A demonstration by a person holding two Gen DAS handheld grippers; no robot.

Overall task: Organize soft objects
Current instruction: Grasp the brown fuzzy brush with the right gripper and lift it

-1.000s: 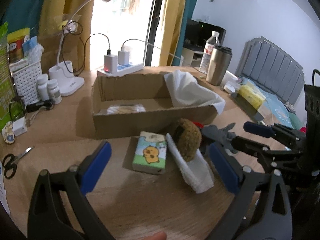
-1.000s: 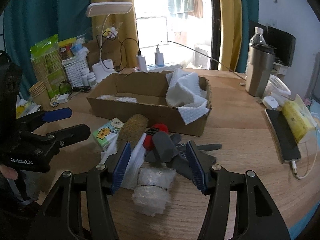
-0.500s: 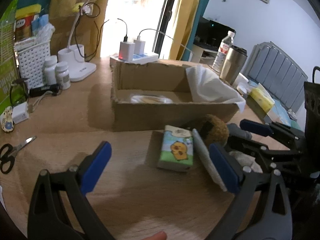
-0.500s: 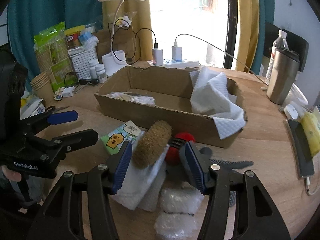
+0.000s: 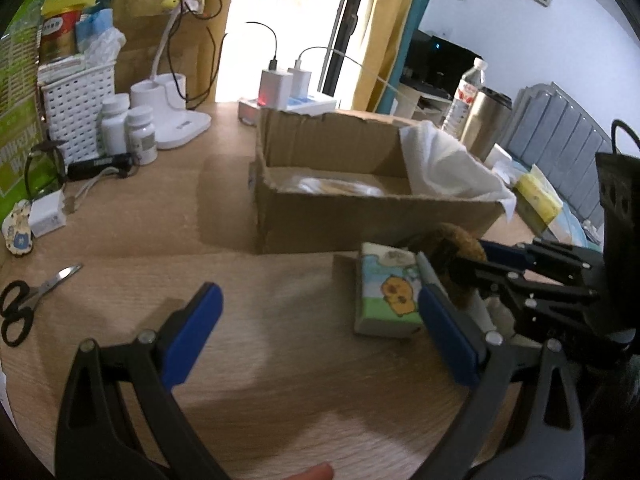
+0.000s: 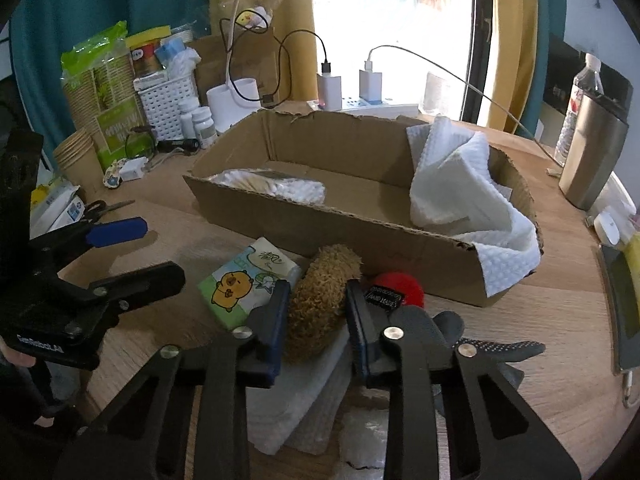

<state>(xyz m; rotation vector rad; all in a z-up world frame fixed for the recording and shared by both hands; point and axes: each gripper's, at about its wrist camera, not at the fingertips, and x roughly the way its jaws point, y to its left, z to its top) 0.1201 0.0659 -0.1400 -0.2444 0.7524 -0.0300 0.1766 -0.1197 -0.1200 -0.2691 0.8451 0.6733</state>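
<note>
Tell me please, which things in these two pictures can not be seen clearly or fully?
- Brown loofah: its sides are hidden by the right tool in the right wrist view.
- Red ball: lower part hidden behind a black tag.
- Wrapped bundle in the cardboard box: contents blurred, near wall cuts it off.
- Tissue pack: one edge is behind the left tool.

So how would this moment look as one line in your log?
right gripper: shut on brown loofah | left gripper: open, empty | cardboard box: holds white cloth
</note>
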